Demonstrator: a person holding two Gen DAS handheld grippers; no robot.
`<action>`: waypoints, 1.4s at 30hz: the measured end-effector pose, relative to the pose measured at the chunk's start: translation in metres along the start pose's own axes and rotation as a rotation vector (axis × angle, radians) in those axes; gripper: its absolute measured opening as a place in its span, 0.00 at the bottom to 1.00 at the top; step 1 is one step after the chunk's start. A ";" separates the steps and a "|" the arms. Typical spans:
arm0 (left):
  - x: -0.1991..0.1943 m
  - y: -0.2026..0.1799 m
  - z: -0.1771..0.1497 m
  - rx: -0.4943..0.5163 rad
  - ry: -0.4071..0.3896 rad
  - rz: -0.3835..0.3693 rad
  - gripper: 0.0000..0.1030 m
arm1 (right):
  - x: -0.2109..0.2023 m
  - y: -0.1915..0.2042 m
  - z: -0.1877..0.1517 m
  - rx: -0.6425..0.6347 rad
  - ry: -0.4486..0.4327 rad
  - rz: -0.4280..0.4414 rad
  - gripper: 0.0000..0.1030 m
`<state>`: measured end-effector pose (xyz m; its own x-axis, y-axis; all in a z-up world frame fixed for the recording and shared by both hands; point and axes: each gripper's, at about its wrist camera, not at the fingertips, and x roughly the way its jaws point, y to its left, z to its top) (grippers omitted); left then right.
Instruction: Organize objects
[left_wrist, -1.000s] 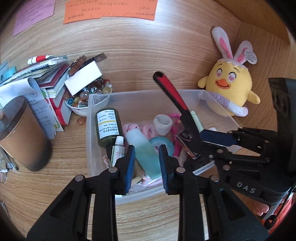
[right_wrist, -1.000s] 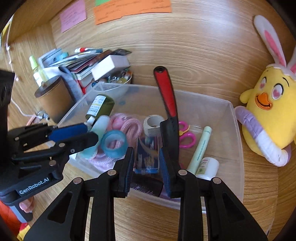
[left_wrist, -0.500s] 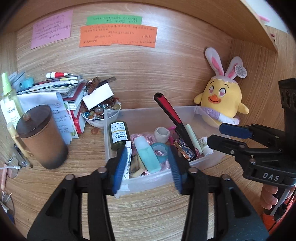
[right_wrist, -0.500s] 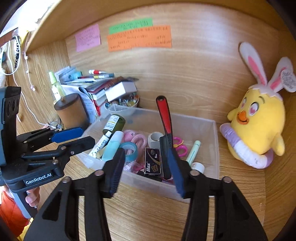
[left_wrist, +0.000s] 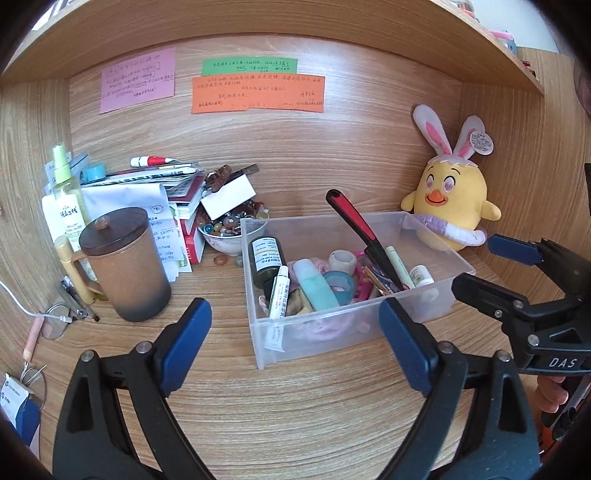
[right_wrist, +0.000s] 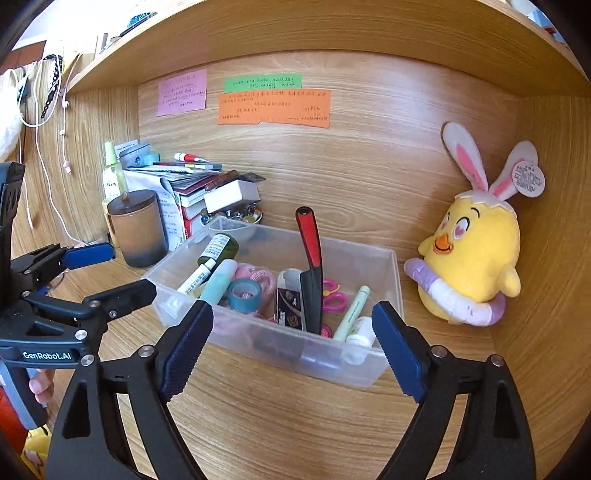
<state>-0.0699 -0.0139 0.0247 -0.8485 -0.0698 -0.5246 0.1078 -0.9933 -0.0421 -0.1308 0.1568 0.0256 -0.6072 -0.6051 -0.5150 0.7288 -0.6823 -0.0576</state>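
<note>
1. Because the brown lidded mug (left_wrist: 123, 264) stands at the left of the frame beside a leaning pile of books (left_wrist: 173, 195) and a bowl of beads (left_wrist: 231, 236), a careless sweep there could, I judge, topple the mug or scatter beads across the desk (left_wrist: 295, 406).
2. At centre, the clear bin (left_wrist: 351, 325) holds the gathered things; the red-handled knife (left_wrist: 354, 229) leans on its rim and could tip out if the bin is nudged.
3. Left hand-held gripper (left_wrist: 295, 343): jaws have just been opening, now wide, nothing between them, touching nothing.
4. Right hand-held gripper (right_wrist: 291, 347): likewise just opened wide, empty, just short of the bin.
</note>
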 end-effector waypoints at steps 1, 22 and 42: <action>-0.001 0.001 -0.002 -0.003 -0.001 0.000 0.92 | -0.001 0.001 -0.002 0.003 0.001 0.002 0.84; 0.000 -0.003 -0.009 -0.015 0.004 -0.032 0.93 | 0.003 -0.003 -0.014 0.046 0.024 -0.004 0.84; -0.003 -0.009 -0.010 -0.012 -0.002 -0.039 0.93 | 0.003 -0.004 -0.015 0.070 0.024 0.004 0.88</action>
<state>-0.0631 -0.0038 0.0178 -0.8530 -0.0317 -0.5209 0.0810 -0.9941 -0.0721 -0.1307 0.1640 0.0116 -0.5959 -0.5983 -0.5357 0.7068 -0.7074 0.0039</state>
